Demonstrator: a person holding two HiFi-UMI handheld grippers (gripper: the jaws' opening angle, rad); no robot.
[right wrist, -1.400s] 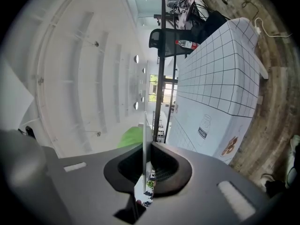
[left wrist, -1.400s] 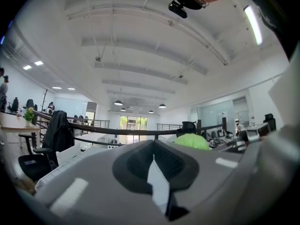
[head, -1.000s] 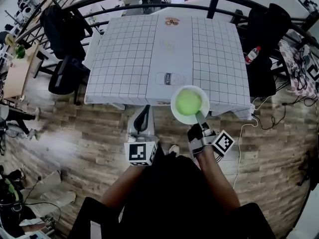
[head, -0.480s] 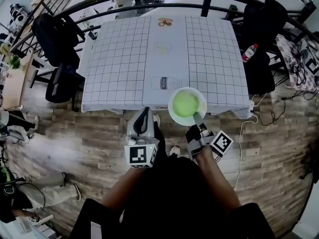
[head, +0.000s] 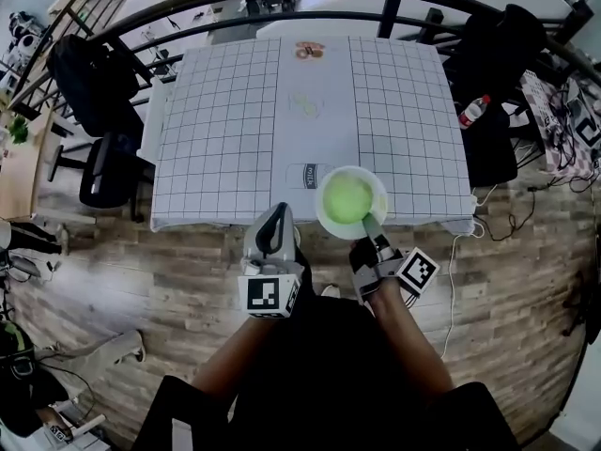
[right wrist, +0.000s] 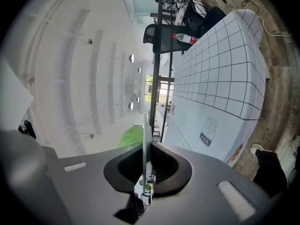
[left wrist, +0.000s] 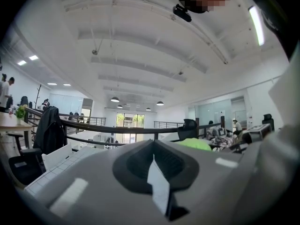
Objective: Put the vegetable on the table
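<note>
So I've got the round green vegetable (head: 348, 198) in the white round bowl (head: 328, 221), over the grid-cloth table's (head: 225, 130) near edge, right of my left gripper (head: 277, 213).

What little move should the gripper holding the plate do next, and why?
Probably ease forward, then lower. The right hand-held gripper pinches the rim of the plate, with the green vegetable sitting on it. The plate seems to be only at the near edge of the table, and bare cloth lies ahead.
</note>
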